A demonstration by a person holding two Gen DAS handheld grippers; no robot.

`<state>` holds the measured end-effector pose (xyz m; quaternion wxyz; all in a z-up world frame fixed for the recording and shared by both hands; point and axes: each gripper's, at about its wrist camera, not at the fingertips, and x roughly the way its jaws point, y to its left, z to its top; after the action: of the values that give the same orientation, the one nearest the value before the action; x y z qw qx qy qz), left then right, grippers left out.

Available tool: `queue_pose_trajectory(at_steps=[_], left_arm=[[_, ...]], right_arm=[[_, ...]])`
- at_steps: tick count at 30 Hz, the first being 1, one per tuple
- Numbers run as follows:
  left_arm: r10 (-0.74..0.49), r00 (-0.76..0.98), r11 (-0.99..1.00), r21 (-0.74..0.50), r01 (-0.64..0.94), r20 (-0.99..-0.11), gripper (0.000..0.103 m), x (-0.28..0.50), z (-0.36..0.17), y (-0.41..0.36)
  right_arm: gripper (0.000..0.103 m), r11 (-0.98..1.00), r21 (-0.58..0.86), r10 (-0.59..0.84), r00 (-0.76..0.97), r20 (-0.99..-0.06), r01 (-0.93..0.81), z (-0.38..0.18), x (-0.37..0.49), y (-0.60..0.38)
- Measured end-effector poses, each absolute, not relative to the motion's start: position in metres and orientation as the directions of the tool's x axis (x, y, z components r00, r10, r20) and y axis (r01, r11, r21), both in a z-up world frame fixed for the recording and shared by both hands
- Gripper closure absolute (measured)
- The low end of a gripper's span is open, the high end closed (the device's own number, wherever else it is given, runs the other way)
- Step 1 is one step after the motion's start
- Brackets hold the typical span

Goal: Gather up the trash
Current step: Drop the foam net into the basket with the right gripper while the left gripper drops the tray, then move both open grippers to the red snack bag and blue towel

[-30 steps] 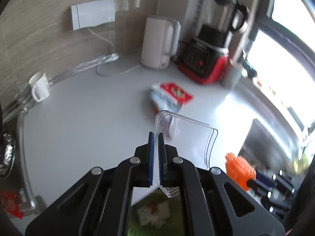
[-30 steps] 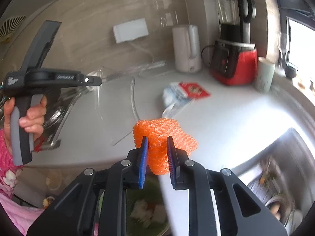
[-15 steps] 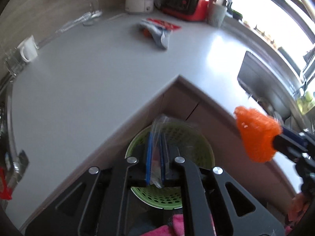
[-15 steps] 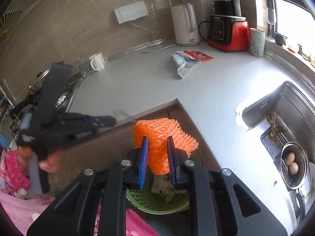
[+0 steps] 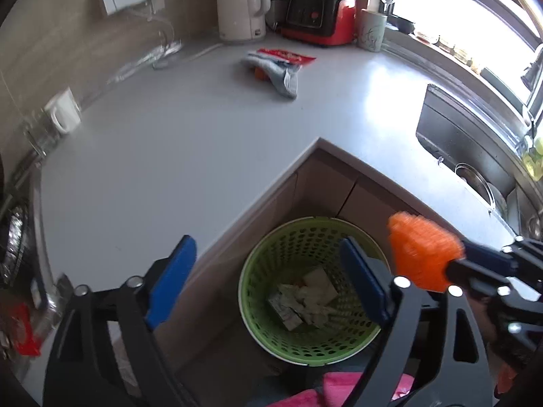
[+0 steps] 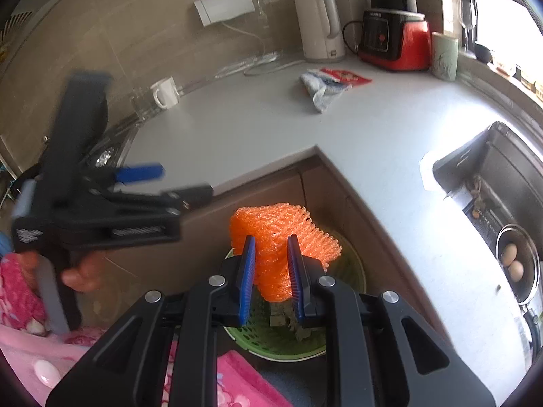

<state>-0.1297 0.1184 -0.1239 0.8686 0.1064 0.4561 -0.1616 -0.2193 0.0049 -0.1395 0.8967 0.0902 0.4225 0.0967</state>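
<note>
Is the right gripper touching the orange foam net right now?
Touching. The right wrist view shows the right gripper with both jaws pressed against the orange foam net, held above the green basket.

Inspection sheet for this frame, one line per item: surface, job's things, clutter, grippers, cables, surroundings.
Surface: grey L-shaped countertop.
Job's things: orange foam net over green bin; crumpled wrapper on counter.
Clutter: white mug, kettle, red blender, cup.
Grippers: left gripper opening, nothing between its jaws; right gripper shut on the net.
Cables: cord by kettle.
Surroundings: sink, pan of eggs.
</note>
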Motion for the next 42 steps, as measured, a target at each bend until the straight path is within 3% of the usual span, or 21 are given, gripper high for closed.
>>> queue_pose_trajectory(at_steps=[4,10,13,15,27,35,42], left_arm=[[-0.186,0.547,0.927,0.038,0.372,-0.816,0.008,-0.131,-0.116,0.125],[-0.150,0.548,0.937,0.058,0.344,-0.823,0.008,-0.129,-0.118,0.134],[-0.141,0.539,0.945,0.049,0.323,-0.830,0.008,-0.126,-0.120,0.140],[-0.134,0.538,0.951,0.045,0.307,-0.832,0.008,-0.124,-0.121,0.143],[-0.138,0.549,0.965,0.014,0.263,-0.825,0.008,-0.107,-0.111,0.145],[-0.147,0.559,0.968,-0.003,0.251,-0.816,0.008,-0.090,-0.102,0.133],[-0.142,0.558,0.974,-0.015,0.225,-0.817,0.008,-0.063,-0.102,0.114]], right_arm=[[0.080,0.961,0.253,0.268,0.587,-0.764,-0.109,-0.159,-0.213,0.012],[0.076,0.958,0.256,0.287,0.516,-0.807,-0.133,-0.195,-0.202,0.024],[0.052,0.958,0.254,0.287,0.484,-0.826,-0.134,-0.209,-0.198,0.026],[0.048,0.960,0.247,0.280,0.484,-0.829,-0.133,-0.210,-0.197,0.026],[0.029,0.975,0.184,0.223,0.531,-0.818,-0.126,-0.174,-0.181,0.008],[0.008,0.983,0.131,0.181,0.600,-0.779,-0.126,-0.141,-0.165,-0.012],[0.004,0.984,0.125,0.176,0.621,-0.764,-0.126,-0.127,-0.141,-0.045]])
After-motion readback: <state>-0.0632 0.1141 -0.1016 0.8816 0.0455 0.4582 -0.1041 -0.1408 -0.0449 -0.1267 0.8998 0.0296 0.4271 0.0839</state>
